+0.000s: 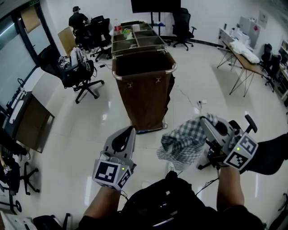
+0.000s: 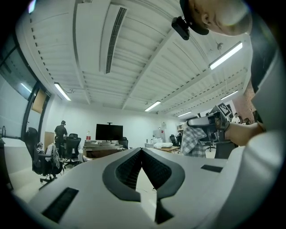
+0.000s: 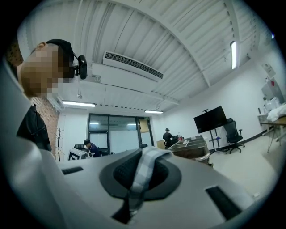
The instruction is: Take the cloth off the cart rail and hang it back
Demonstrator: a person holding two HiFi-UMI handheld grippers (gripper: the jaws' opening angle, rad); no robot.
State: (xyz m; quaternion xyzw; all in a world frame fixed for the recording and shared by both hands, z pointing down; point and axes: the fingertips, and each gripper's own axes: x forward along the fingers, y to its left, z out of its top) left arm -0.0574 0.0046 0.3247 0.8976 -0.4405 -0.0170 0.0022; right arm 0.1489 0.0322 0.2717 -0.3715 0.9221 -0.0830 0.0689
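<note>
A black-and-white checked cloth (image 1: 182,141) hangs bunched from my right gripper (image 1: 203,120), whose jaws are shut on it. The right gripper view shows a strip of the cloth (image 3: 144,174) pinched between the dark pads, running up over the tips of the right gripper (image 3: 145,152). My left gripper (image 1: 127,130) is held low beside it, shut and with nothing in it. In the left gripper view its tips (image 2: 142,150) meet, and the cloth (image 2: 194,141) dangles off to the right. The brown-bagged cart (image 1: 144,90) with its chrome rail (image 1: 143,74) stands ahead, about a step from both grippers.
Black office chairs (image 1: 74,72) stand left of the cart, and a person (image 1: 77,20) is at a desk far left. Folding tables (image 1: 245,56) line the right wall. A cable (image 1: 191,105) lies on the glossy floor right of the cart. A screen (image 1: 155,5) stands behind.
</note>
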